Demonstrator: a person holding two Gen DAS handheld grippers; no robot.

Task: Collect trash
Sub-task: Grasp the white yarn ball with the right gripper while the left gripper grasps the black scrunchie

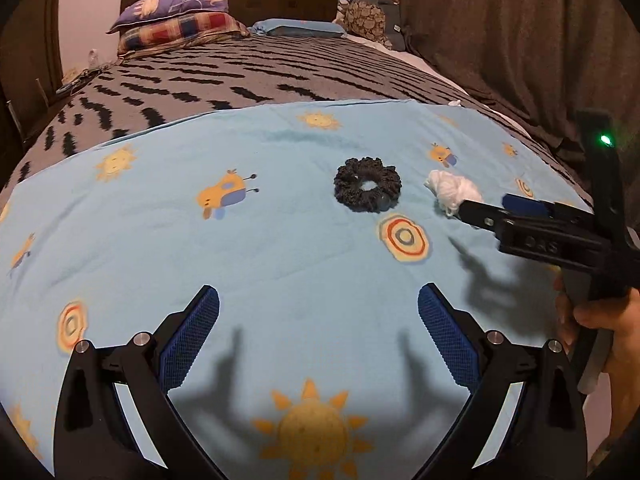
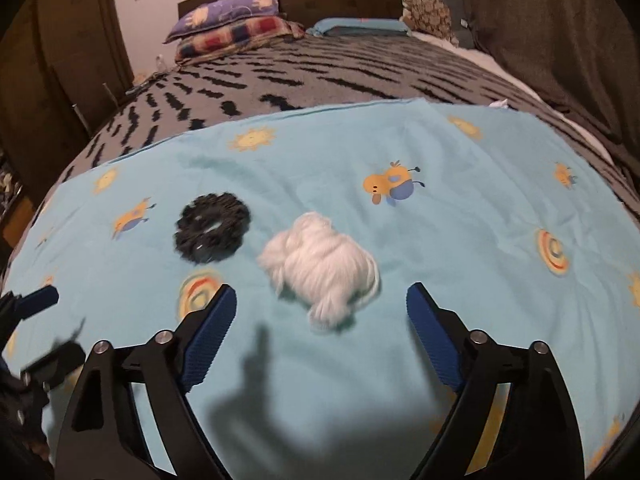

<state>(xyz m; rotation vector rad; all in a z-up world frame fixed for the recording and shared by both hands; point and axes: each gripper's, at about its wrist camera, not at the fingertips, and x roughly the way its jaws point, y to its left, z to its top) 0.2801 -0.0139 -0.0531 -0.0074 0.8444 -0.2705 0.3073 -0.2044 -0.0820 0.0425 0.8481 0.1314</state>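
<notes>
Right gripper (image 2: 320, 308) fingers apart | white wad (image 2: 320, 266) just ahead, untouched

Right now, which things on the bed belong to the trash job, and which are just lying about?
Job:
- white wad, just ahead of the open right gripper
- small white scrap, far edge; may also be trash

Lying about:
- black scrunchie
- blue sheet
- pillows
- left gripper, open, empty

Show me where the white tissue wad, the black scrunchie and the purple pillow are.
white tissue wad (image 2: 320, 260), right wrist view, its middle.
black scrunchie (image 1: 344, 188), left wrist view, its left band.
purple pillow (image 1: 176, 4), left wrist view, its face.
</notes>
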